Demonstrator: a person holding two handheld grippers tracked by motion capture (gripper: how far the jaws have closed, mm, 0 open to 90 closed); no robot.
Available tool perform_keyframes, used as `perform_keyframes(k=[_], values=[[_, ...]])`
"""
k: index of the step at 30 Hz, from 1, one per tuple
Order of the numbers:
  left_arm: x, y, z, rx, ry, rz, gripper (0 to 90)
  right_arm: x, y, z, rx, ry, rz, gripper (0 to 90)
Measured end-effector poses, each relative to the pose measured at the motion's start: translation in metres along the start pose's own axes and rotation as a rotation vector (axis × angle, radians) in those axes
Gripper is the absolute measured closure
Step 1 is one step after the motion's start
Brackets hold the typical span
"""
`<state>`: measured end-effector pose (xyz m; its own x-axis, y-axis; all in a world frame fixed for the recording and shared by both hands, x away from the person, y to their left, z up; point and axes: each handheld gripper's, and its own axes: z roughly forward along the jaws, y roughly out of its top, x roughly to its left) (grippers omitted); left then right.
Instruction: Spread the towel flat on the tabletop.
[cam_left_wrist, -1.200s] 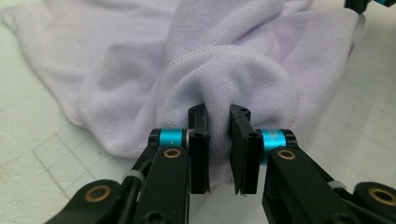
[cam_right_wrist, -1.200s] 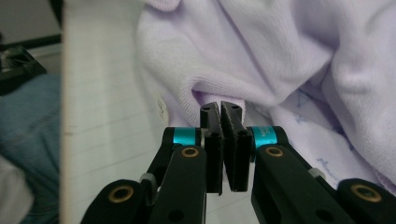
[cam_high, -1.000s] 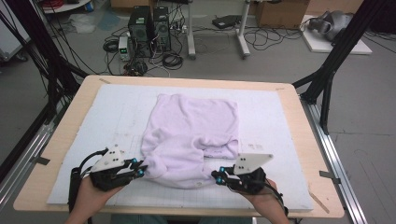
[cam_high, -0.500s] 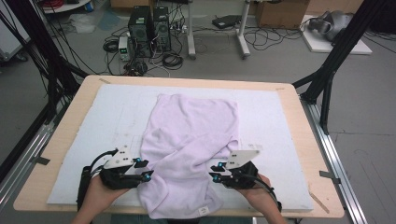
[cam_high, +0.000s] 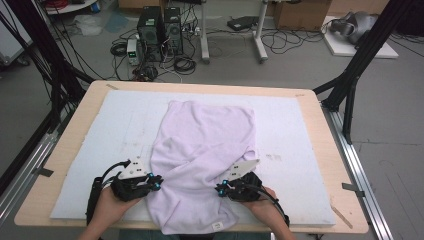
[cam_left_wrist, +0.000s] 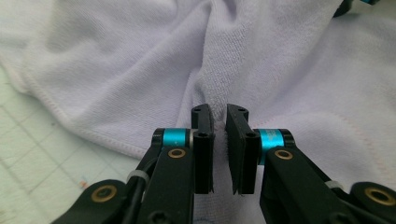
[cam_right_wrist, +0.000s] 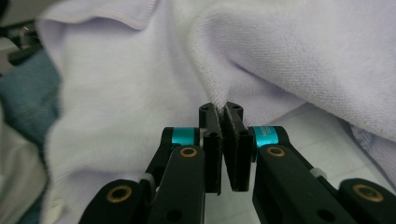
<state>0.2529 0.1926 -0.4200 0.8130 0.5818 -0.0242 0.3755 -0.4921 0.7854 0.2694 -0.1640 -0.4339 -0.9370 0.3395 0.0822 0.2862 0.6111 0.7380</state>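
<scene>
A lilac towel (cam_high: 205, 140) lies lengthwise on the white mat, and its near end hangs over the table's front edge. My left gripper (cam_high: 156, 184) is at the towel's left edge near the front. In the left gripper view its jaws have just been closing and now pinch a raised fold of the towel (cam_left_wrist: 280, 60) between the fingertips (cam_left_wrist: 218, 114). My right gripper (cam_high: 220, 189) is at the towel's right side. It too has just closed, and it is shut tight on a ridge of the towel (cam_right_wrist: 303, 46) at its tips (cam_right_wrist: 220, 109).
The white mat (cam_high: 100, 125) covers most of the wooden table (cam_high: 320, 115). Black frame posts stand at the table's left and right corners. Computers and cables sit on the floor beyond the far edge. A small label (cam_high: 216, 226) shows on the towel's hanging end.
The bunched near part of the towel has been drawn out toward the front edge and now hangs over it. Both grippers have come lower and slightly closer together.
</scene>
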Motion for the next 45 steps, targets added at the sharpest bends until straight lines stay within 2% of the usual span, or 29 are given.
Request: perform_keyframes(k=[3,5,8,10,12,14,16,18,19,22,24,26,27,28,29,30,31,33,35,39,42,43,44,45], values=[[-0.005,0.003,-0.012,-0.039,-0.029,-0.008,81.4,0.008,0.001,-0.019,-0.036,0.005,-0.01,87.0],[-0.013,0.007,-0.017,-0.056,-0.037,0.009,81.2,0.018,0.003,-0.032,-0.053,0.001,-0.026,87.0],[-0.03,0.012,-0.027,-0.082,-0.069,0.041,80.8,0.034,0.007,-0.05,-0.072,0.004,-0.057,86.8],[-0.037,0.013,-0.033,-0.093,-0.085,0.055,80.1,0.045,0.008,-0.065,-0.102,0.03,-0.078,86.2],[-0.04,0.013,-0.038,-0.093,-0.084,0.06,75.3,0.052,0.009,-0.08,-0.147,0.049,-0.096,82.2],[-0.037,0.012,-0.037,-0.081,-0.069,0.046,65.2,0.05,0.007,-0.086,-0.152,0.026,-0.087,75.1],[-0.031,0.01,-0.03,-0.071,-0.06,0.025,60.0,0.04,0.001,-0.086,-0.161,-0.006,-0.051,71.2],[-0.027,0.008,-0.022,-0.07,-0.062,0.004,57.9,0.027,-0.008,-0.08,-0.128,-0.066,-0.017,70.8],[-0.026,0.007,-0.016,-0.061,-0.068,-0.003,57.9,0.023,-0.011,-0.077,-0.115,-0.08,-0.007,70.8],[-0.024,0.003,0.004,0.0,-0.064,0.02,58.1,0.008,-0.024,-0.062,-0.078,-0.107,0.046,65.9],[-0.022,-0.001,0.017,0.046,-0.058,0.026,58.3,0.002,-0.028,-0.048,-0.031,-0.14,0.049,59.7],[-0.019,-0.005,0.026,0.076,-0.055,0.035,63.3,-0.002,-0.028,-0.038,-0.014,-0.142,0.044,58.9],[-0.019,-0.006,0.026,0.063,-0.047,0.037,67.8,-0.004,-0.028,-0.032,-0.001,-0.14,0.044,60.1],[-0.018,-0.005,0.025,0.064,-0.055,0.031,73.8,-0.006,-0.028,-0.024,0.015,-0.127,0.044,66.0],[-0.018,-0.005,0.023,0.067,-0.057,0.033,77.3,-0.007,-0.028,-0.019,0.025,-0.118,0.044,68.9],[-0.018,-0.006,0.022,0.066,-0.056,0.036,79.6,-0.007,-0.029,-0.018,0.007,-0.104,0.036,77.7],[-0.019,-0.006,0.019,0.066,-0.058,0.037,80.9,-0.008,-0.028,-0.02,0.01,-0.095,0.049,82.5],[-0.021,-0.008,0.012,0.054,-0.048,0.04,82.6,-0.006,-0.028,-0.024,0.004,-0.088,0.046,84.3],[-0.025,-0.009,0.001,0.026,-0.049,0.031,83.1,0.0,-0.028,-0.033,-0.022,-0.068,0.043,84.6],[-0.037,-0.008,-0.026,-0.004,-0.056,0.049,83.5,0.017,-0.023,-0.054,-0.058,-0.056,0.015,84.7],[-0.051,-0.005,-0.05,-0.032,-0.076,0.068,83.2,0.036,-0.016,-0.075,-0.122,-0.003,-0.043,83.4],[-0.054,-0.005,-0.054,-0.04,-0.081,0.077,82.4,0.042,-0.013,-0.083,-0.147,0.006,-0.057,80.9],[-0.056,-0.004,-0.058,-0.043,-0.083,0.083,78.8,0.045,-0.012,-0.087,-0.159,-0.001,-0.066,74.4],[-0.057,-0.003,-0.061,-0.046,-0.073,0.086,73.2,0.047,-0.011,-0.092,-0.162,-0.013,-0.067,71.8]])
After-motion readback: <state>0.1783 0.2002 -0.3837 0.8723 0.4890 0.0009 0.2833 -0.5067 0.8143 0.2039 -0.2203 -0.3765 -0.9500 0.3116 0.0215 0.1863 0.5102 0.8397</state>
